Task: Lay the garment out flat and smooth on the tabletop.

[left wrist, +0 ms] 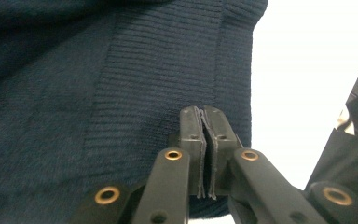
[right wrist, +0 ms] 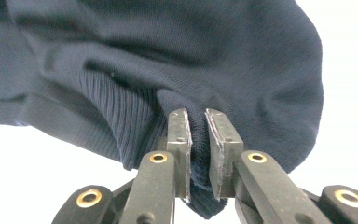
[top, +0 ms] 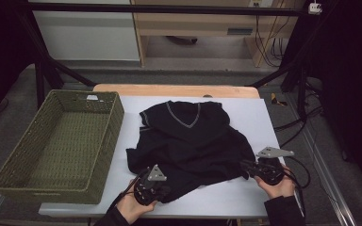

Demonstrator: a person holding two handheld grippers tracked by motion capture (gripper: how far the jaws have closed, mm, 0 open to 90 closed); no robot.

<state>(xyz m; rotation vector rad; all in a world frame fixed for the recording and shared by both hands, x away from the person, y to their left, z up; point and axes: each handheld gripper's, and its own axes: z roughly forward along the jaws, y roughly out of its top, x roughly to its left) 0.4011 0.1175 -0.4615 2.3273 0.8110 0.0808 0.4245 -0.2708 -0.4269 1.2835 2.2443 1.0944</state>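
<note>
A dark navy V-neck sweater [top: 193, 136] with a grey-trimmed collar lies crumpled on the white table cover [top: 250, 117]. At its near-left hem sits my left gripper [top: 146, 173], held in a hand. In the left gripper view its pads [left wrist: 192, 128] are pressed together on the ribbed hem of the sweater [left wrist: 121, 93]. My right gripper [top: 243, 165] is at the sweater's near-right edge. Its jaws pinch a thick fold of the sweater [right wrist: 191, 60], which bulges between the pads [right wrist: 179, 128].
A green woven basket [top: 111, 127] with nothing in it stands at the left, partly over the table's left edge. A strip of white cover lies between the sweater and the near edge. Black frame bars and cables run beyond the table at the right.
</note>
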